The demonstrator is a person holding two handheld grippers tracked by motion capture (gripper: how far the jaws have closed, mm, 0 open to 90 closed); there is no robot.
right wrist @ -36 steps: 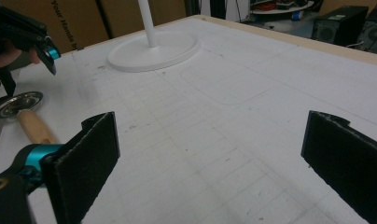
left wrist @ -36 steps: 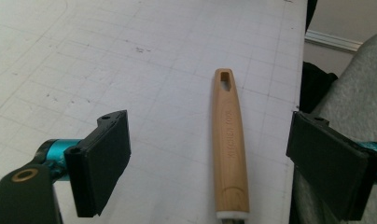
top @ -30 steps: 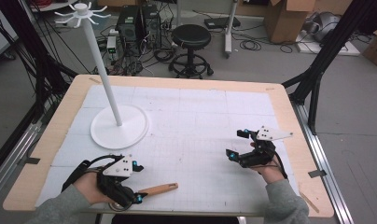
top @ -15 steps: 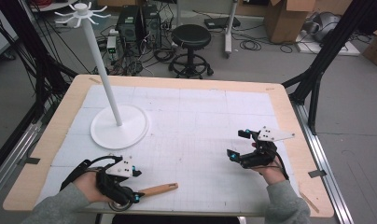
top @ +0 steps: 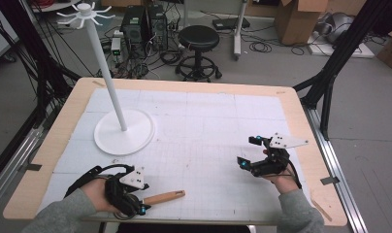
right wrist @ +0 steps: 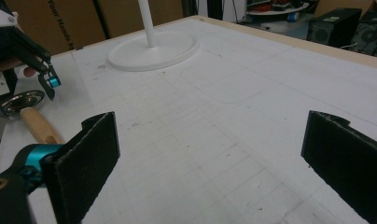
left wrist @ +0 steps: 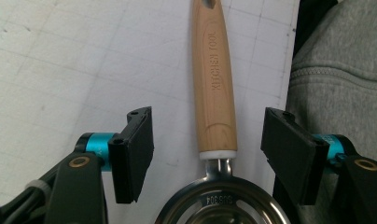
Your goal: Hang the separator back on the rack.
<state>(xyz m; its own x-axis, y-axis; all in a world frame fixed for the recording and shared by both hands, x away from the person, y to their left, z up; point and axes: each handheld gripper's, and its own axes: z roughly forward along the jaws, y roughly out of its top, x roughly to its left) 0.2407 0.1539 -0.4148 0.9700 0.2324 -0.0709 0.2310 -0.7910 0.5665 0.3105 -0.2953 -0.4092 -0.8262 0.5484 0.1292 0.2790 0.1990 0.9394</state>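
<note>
1. Two grippers sit low over the white gridded mat (top: 208, 141), one near each front corner of the table (top: 301, 111).
2. At the near edge lies a strainer (top: 157, 198), flat on the mat, its long axis running roughly along that edge.
3. Its wooden handle (left wrist: 214, 79) points toward the table's right side; its metal bowl (left wrist: 221, 205) lies at the left end, under the left gripper (top: 128, 194).
4. In the left gripper view the handle runs straight away between the jaws, stamped "KITCHEN TOOL", with a white collar where it meets the metal.
5. The left gripper (left wrist: 207, 149) is spread wide: both pads stand clear of the handle, gaps on either side, grasping nothing.
6. The right gripper (top: 254, 155) hovers above bare mat, well apart from the strainer, jaws parted and empty; they point toward the left side.
7. A white stand (top: 121, 126) rises from its round base at the mat's far left, hooks at its top.
</note>
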